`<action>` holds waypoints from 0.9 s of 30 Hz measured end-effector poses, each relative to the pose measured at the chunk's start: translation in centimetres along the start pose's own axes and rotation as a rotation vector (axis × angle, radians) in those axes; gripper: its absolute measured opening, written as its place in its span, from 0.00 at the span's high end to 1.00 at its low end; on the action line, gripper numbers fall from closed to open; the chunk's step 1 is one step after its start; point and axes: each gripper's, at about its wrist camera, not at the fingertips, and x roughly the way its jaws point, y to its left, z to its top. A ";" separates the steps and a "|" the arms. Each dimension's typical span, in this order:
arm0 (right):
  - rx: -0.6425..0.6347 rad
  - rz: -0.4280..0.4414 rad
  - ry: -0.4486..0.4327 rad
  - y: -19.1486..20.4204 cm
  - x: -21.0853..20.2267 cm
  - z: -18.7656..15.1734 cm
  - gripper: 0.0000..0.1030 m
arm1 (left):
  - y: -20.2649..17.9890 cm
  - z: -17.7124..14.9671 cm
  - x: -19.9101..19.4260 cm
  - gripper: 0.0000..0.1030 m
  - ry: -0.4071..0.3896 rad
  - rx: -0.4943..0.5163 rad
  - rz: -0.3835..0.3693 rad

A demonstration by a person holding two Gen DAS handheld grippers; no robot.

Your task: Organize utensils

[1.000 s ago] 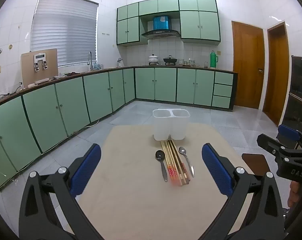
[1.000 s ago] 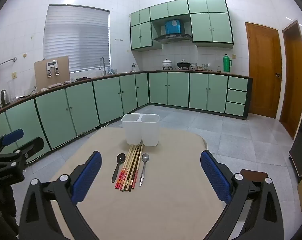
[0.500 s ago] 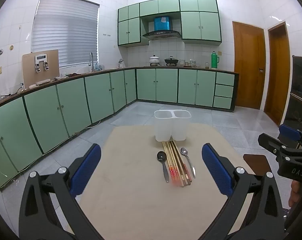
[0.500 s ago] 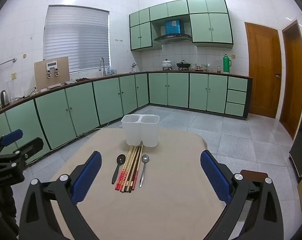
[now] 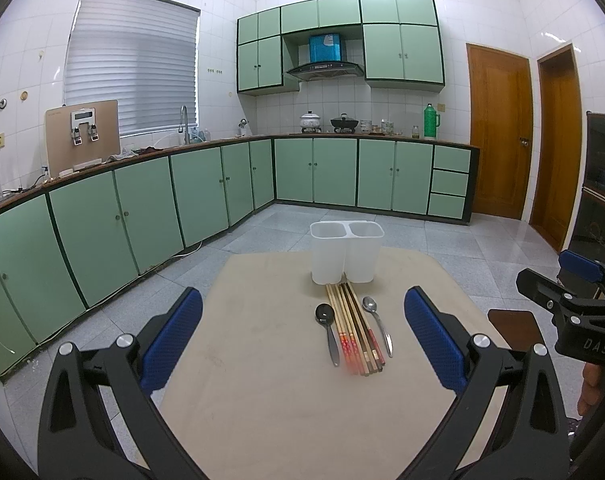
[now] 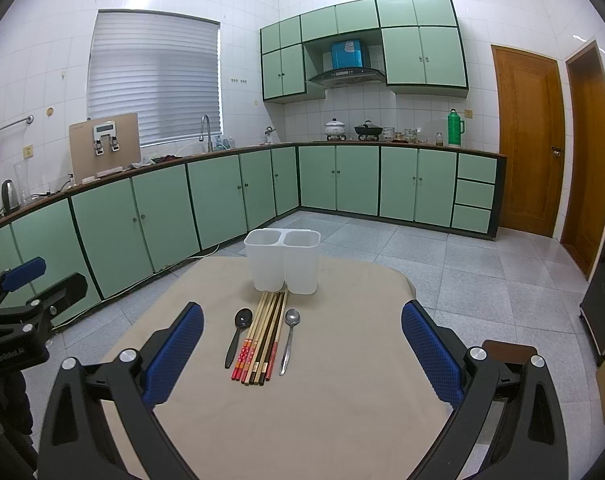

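White plastic two-compartment holder (image 6: 282, 262), one black spoon (image 6: 237, 334), one steel spoon (image 6: 289, 338), chopsticks bundle (image 6: 262, 336); both grippers, left (image 5: 302, 336) and right (image 6: 302, 354), spread wide, empty.

A white two-compartment holder (image 5: 346, 252) is seen standing on the beige table (image 5: 262, 380). Chopsticks (image 5: 354, 328) are laid just before it, flanked by a black spoon (image 5: 326, 328) and a metal spoon (image 5: 376, 328). The left gripper (image 5: 302, 340) is held wide apart, empty.
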 end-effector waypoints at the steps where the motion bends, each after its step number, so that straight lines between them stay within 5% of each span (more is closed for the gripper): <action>1: 0.000 0.000 0.000 0.0 0.0 0.0 0.06 | -0.4 0.0 -0.3 0.05 -0.001 -0.001 0.000; 27: 0.003 0.000 0.002 -0.1 -0.2 0.3 0.06 | -0.2 0.2 -0.5 0.05 -0.004 0.000 0.003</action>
